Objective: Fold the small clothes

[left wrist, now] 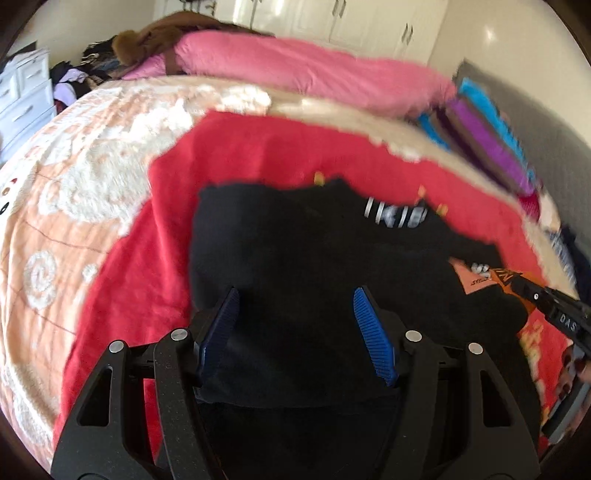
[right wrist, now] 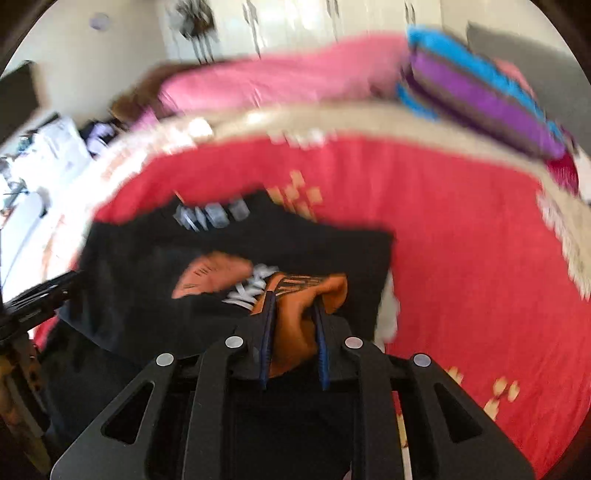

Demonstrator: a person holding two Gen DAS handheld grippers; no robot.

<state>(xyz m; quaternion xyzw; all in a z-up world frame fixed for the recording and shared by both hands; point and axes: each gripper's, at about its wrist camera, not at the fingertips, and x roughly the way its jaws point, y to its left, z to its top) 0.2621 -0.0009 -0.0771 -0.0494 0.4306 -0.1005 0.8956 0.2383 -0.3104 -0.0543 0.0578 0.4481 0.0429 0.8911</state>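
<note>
Red blanket (left wrist: 258, 158) is covering the near part of the bed — a cream and peach fleece cover (left wrist: 92, 177) is lying under it, showing at the left. A pink quilt (left wrist: 295, 70) is running along the far edge, a brown plush item (left wrist: 147, 37) sitting beside it. Striped purple and blue folded fabric (right wrist: 480, 92) is resting at the right — white drawers (left wrist: 22, 96) are standing at far left, white wardrobe doors (left wrist: 332, 22) behind.

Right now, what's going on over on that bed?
A person is folding a black garment spread on a red blanket, with a handheld gripper in each hand. The right gripper has pinched the garment's orange printed part. The left gripper hangs over the black fabric, jaws apart, gripping nothing.
</note>
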